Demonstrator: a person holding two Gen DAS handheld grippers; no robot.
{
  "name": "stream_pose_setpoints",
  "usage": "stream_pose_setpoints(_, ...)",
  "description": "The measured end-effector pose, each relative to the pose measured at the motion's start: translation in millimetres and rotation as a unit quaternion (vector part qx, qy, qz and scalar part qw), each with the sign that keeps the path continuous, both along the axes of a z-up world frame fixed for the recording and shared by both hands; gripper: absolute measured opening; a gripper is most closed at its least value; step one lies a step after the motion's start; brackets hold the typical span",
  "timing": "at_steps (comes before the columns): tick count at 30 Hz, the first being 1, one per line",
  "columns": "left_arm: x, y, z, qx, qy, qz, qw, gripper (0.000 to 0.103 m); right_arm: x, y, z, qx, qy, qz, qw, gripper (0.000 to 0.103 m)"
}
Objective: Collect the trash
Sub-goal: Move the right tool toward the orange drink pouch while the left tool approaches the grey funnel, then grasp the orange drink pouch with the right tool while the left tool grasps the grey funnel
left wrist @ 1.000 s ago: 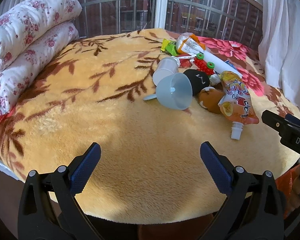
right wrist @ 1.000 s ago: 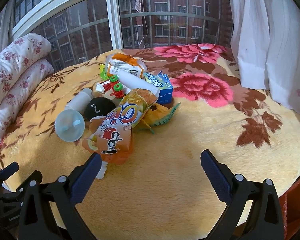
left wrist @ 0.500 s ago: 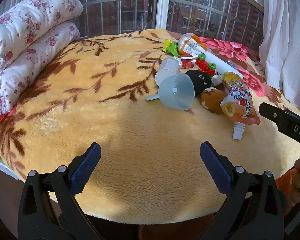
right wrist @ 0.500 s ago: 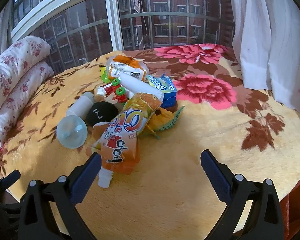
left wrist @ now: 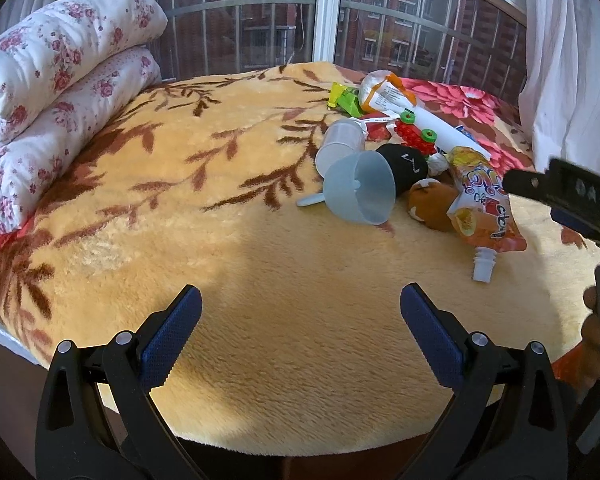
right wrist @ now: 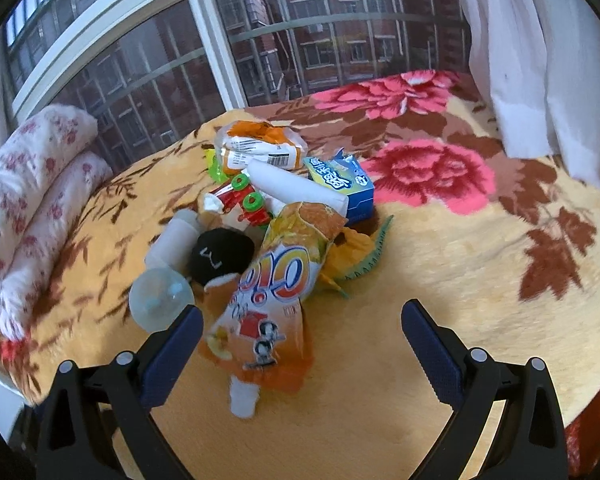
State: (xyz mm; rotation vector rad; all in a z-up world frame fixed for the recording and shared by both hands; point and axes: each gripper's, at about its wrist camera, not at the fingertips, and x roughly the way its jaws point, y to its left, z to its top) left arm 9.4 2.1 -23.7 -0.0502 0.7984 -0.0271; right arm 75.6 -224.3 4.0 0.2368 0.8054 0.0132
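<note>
A pile of trash lies on the yellow blanket: an orange drink pouch (right wrist: 272, 300) with a white spout, a clear plastic cup (right wrist: 161, 298), a black ball (right wrist: 218, 255), a blue carton (right wrist: 342, 180), a white tube (right wrist: 292, 186) and an orange bread bag (right wrist: 260, 146). My right gripper (right wrist: 300, 336) is open, its jaws either side of the pouch's lower end. My left gripper (left wrist: 300, 320) is open and empty over bare blanket, short of the pile. In the left wrist view the pouch (left wrist: 482, 204), the cup (left wrist: 362, 192) and the right gripper's body (left wrist: 572, 196) show at right.
A rolled floral quilt (left wrist: 48, 92) lies along the bed's left side. A window with bars (right wrist: 260, 52) is behind the bed and a white curtain (right wrist: 540, 60) hangs at right. The bed's front edge (left wrist: 260, 444) is near my left gripper.
My right gripper has moved forward toward the pile, so the orange pouch now sits between its jaws. The left gripper has barely moved.
</note>
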Motion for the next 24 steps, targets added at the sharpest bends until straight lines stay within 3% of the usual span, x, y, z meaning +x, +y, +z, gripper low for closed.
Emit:
stream_pose_setpoints(7, 5.1, 8.0, -3.1, -0.007, -0.002, -0.001, 1.0000, 0.097, 26.5, 5.2, -7.5, 0.024, 0.021, -0.017, 0.999, 0.098)
stream_pose_setpoints(19, 19.2, 23.5, -7.1, -0.016, -0.008, -0.001, 0.9998, 0.097, 65.7, 17.4, -26.9, 0.017, 0.054, -0.051, 0.997, 0.098)
stream_pose_setpoints(23, 21.1, 31.3, -10.5, -0.018, -0.008, 0.003, 0.9998, 0.097, 73.6, 18.5, -30.5, 0.019, 0.061, -0.063, 0.996, 0.094)
stream_pose_setpoints(24, 22.4, 34.3, -11.9, -0.022, -0.006, 0.005, 0.9997, 0.097, 77.9, 19.4, -33.7, 0.017, 0.071, -0.062, 0.995, 0.089)
